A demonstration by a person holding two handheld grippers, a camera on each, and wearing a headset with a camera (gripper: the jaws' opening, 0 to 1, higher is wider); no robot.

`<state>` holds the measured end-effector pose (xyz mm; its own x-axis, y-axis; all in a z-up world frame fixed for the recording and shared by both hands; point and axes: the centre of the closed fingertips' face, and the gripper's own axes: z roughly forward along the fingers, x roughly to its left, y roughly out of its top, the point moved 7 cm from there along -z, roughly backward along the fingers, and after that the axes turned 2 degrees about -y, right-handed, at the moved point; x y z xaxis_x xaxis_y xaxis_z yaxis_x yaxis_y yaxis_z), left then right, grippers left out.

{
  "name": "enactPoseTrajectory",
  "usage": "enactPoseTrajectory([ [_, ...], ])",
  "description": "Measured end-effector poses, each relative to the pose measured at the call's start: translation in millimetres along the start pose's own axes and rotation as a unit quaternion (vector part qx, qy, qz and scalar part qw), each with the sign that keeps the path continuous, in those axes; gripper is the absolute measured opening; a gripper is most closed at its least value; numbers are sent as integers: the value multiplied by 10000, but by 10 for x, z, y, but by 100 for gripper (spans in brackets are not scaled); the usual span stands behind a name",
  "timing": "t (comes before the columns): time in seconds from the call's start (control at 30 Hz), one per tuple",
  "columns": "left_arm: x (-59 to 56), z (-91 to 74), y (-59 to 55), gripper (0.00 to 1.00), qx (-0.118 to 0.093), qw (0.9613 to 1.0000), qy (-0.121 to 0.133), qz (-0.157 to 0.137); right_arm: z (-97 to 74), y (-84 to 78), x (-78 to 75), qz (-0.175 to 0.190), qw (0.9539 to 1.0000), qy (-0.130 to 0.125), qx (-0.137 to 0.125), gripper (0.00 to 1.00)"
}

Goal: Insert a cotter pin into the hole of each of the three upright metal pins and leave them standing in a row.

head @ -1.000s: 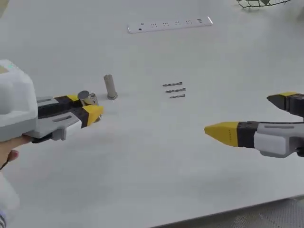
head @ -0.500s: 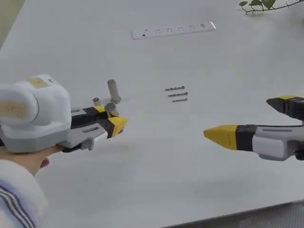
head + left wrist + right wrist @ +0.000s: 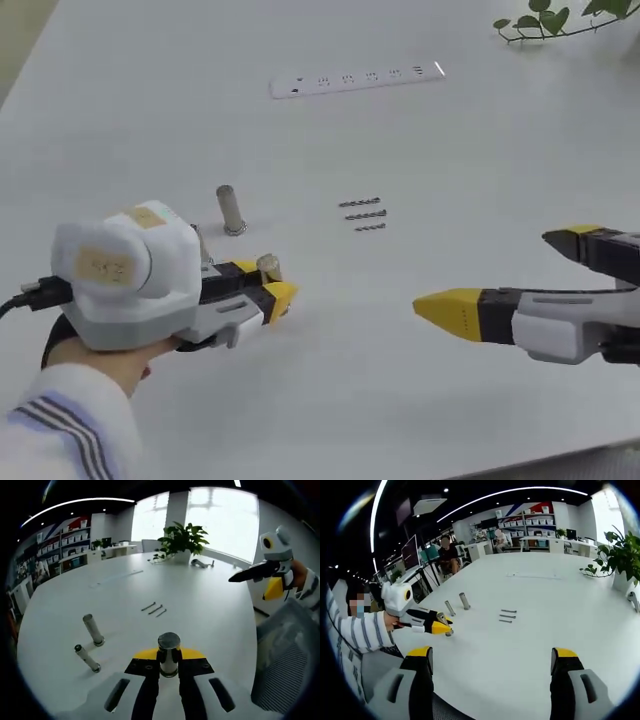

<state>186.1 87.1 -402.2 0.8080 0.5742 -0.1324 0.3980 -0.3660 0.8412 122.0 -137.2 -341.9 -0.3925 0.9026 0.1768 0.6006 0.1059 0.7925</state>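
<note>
Left gripper (image 3: pixel 275 295), jaws clamped on metal pin (image 3: pixel 267 266), has carried it clear of other two pins (image 3: pixel 92 629). Right gripper (image 3: pixel 480 269) jaws apart, empty. Cotter pins (image 3: pixel 362 214) untouched: insertion pending.

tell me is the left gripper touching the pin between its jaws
Touching. In the left gripper view the left gripper clamps the pin from both sides.

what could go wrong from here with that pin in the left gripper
1. The pin clamped in the left gripper could tip over when released, or knock the standing pins nearby.
2. The cotter pins lie thin and flat; the open right gripper may slide them rather than lift one.
</note>
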Motion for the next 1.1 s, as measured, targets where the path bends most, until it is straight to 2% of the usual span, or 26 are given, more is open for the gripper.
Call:
enactPoseTrajectory([
  [0.27,-20,137,-22,10,94,9999,-80,-42,13,-3,-9,26,10000,-2,19,97],
  [0.6,-16,204,-58,10,144,9998,-97,-43,36,-10,-4,22,10000,33,57,97],
  [0.87,-16,243,-100,10,198,9998,-89,31,55,-34,-2,26,9999,78,93,97],
  [1.1,-52,274,-119,10,249,9992,-130,272,43,-35,-16,31,9999,61,90,97],
])
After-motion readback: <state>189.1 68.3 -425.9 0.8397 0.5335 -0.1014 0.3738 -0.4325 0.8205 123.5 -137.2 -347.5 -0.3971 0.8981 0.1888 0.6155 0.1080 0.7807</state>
